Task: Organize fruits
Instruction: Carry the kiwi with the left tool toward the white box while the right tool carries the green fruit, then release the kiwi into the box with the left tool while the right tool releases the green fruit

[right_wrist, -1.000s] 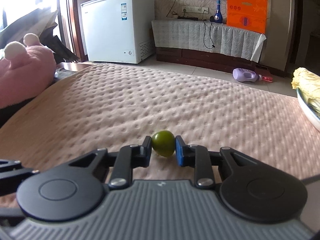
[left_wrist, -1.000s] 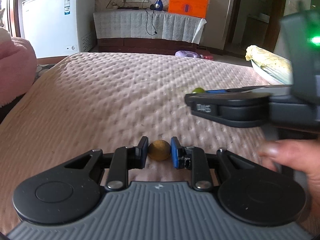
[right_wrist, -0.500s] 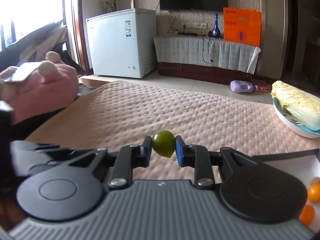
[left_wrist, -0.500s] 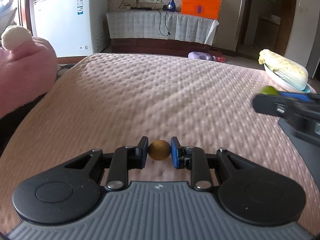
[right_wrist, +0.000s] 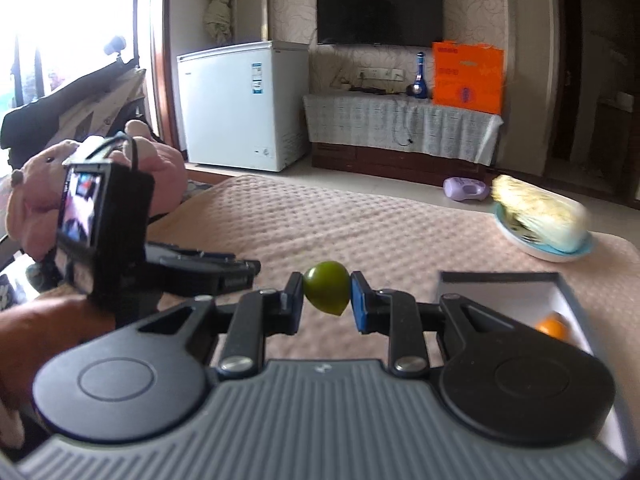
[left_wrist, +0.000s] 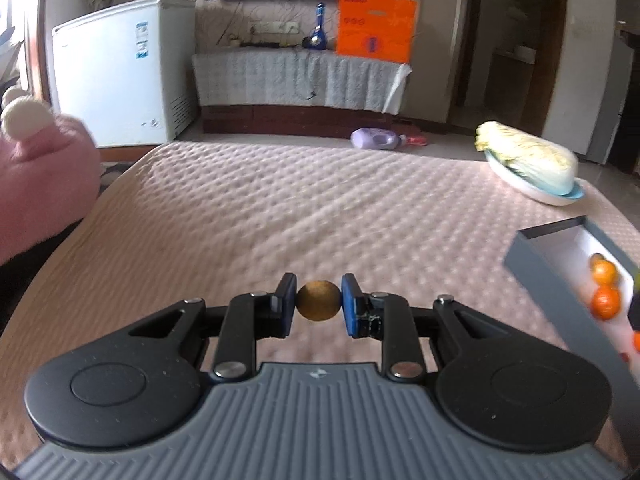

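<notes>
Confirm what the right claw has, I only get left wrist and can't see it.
Observer: The right claw is shut on a green fruit.
Operator: Off the bed?
Observer: Yes, the fruit hangs clear above the quilt.
Operator: Box nearby on that side?
Observer: The grey box sits just right of the claw, one orange fruit showing inside.
Operator: Can it see my left claw?
Observer: Yes, the left claw shows at the left of that view, side on.

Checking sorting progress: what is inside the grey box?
The grey box holds orange fruits on its white floor; three or so show. The frame edge and the box's near wall hide the rest.
</notes>
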A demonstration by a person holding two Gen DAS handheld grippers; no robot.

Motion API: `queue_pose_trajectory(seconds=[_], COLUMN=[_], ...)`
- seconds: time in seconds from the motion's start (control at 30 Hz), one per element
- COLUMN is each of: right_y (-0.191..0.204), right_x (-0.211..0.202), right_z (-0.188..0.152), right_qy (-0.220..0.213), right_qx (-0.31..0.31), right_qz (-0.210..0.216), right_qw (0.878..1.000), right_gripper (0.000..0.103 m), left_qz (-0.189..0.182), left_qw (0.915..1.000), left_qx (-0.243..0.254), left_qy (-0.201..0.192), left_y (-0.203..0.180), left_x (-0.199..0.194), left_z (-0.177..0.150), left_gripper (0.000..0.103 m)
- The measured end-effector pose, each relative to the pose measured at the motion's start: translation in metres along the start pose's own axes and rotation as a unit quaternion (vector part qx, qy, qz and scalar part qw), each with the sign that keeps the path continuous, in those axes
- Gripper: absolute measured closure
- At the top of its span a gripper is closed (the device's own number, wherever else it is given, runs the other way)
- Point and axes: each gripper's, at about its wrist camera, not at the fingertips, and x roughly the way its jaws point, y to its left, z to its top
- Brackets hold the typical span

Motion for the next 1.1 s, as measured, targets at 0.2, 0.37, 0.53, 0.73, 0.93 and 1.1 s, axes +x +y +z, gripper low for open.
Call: queue_pose_trajectory(seconds=[0.2,0.37,0.53,0.73,0.93,1.1], right_y=[-0.036,-0.063,-0.086,-0.111,-0.123,-0.125], right_x=[-0.030,-0.052,-0.072,-0.078,-0.078,-0.078], right_z=[-0.016,-0.022,-0.031,-0.050,-0.064,-0.071], right_qy=[0.017,0.020,0.016,0.031,0.043,0.053], right_qx=[0.026,0.046,0.056,0.070,0.075,0.075], right_qz=[-0.043,-0.076,-0.103,-0.122,-0.126,-0.120], right_qw=[0.999,0.996,0.993,0.990,0.988,0.989], right_gripper=[0.075,0.075,0.075,0.075,0.075,0.075], left_qz=[-0.036,-0.070,-0.097,-0.122,-0.148,-0.168], left_qw=[0.9992,0.9968,0.9934,0.9900,0.9861,0.9827], left_qx=[0.012,0.024,0.047,0.061,0.066,0.072], left_qy=[-0.013,-0.030,-0.040,-0.037,-0.038,-0.031], left_y=[-0.037,-0.076,-0.117,-0.156,-0.190,-0.218], left_x=[-0.015,-0.030,-0.037,-0.035,-0.033,-0.025], left_z=[0.003,0.007,0.005,0.003,0.001,-0.002], left_gripper=[0.075,0.075,0.075,0.075,0.074,0.074])
